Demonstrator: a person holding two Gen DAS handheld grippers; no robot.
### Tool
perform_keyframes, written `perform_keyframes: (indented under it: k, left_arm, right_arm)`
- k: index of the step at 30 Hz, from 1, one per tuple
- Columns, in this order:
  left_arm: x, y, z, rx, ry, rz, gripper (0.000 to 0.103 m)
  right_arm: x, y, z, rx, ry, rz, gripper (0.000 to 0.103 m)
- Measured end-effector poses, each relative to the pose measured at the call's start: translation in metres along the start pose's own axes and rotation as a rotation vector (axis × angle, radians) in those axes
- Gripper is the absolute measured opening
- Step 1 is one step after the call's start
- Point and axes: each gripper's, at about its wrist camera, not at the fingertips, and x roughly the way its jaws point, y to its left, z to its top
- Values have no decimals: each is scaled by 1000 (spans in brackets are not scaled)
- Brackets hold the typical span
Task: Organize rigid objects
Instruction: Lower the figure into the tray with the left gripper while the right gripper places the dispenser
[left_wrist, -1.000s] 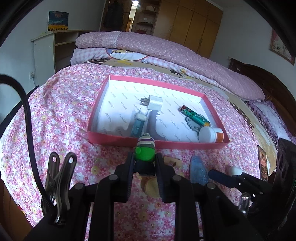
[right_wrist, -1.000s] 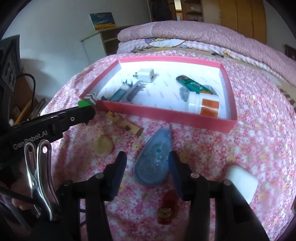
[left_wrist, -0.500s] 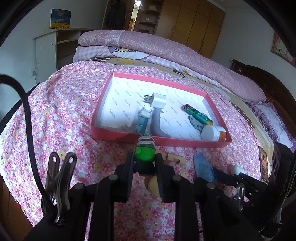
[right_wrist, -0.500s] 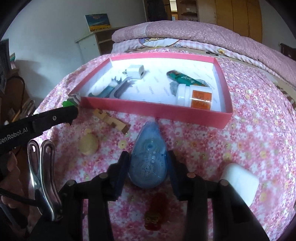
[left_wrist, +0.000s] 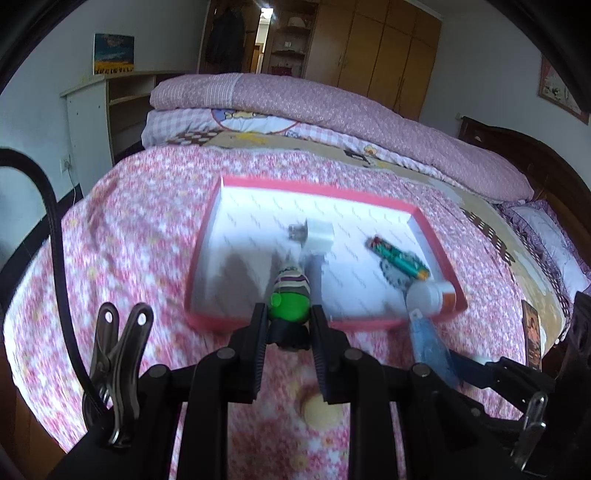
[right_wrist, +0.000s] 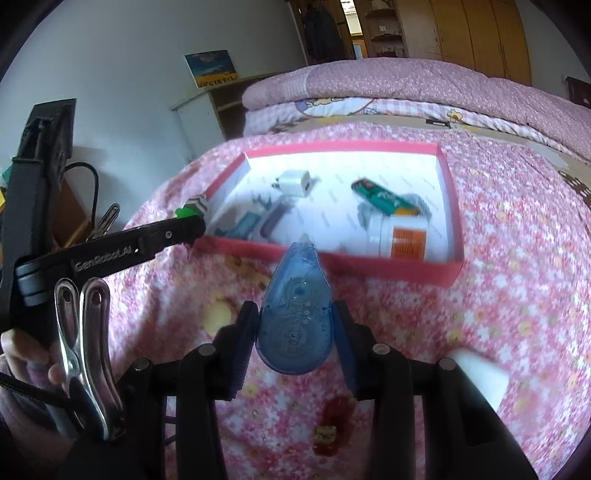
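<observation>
Your left tongs (left_wrist: 287, 325) clench a green figure (left_wrist: 289, 295), right tongs (right_wrist: 294, 325) grasp a blue tape dispenser (right_wrist: 294, 314), both at the pink tray (right_wrist: 332, 258) near rim, bare floor beyond.

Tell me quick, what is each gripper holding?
Left gripper: shut on the small green figure with a striped hat.
Right gripper: shut on the blue teardrop-shaped plastic tape dispenser.

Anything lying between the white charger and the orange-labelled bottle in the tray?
Yes: the green tube lies between the charger and bottle, clearest in the right wrist view.
</observation>
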Motion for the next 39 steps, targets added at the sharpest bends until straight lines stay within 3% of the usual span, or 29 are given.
perform_keyframes:
  k: [6,14,23,35,39]
  left_arm:
    - [-3,-3,31,37,-46,14,23]
    - [18,-3,48,21,-40,19,23]
    - [61,5,33,9,43,35,23]
    - [73,5,26,32,60,23,24]
    - [73,4,26,35,63,20,34]
  right_arm:
    - [-9,-5,34,6,-56,0,42]
    - [-9,-14,80,29,-141,12,42]
    - [25,-27,78,57,-71,37,42]
    - [51,-30,75,56,-21,14,42]
    - [55,-34,77,76,-12,1,42]
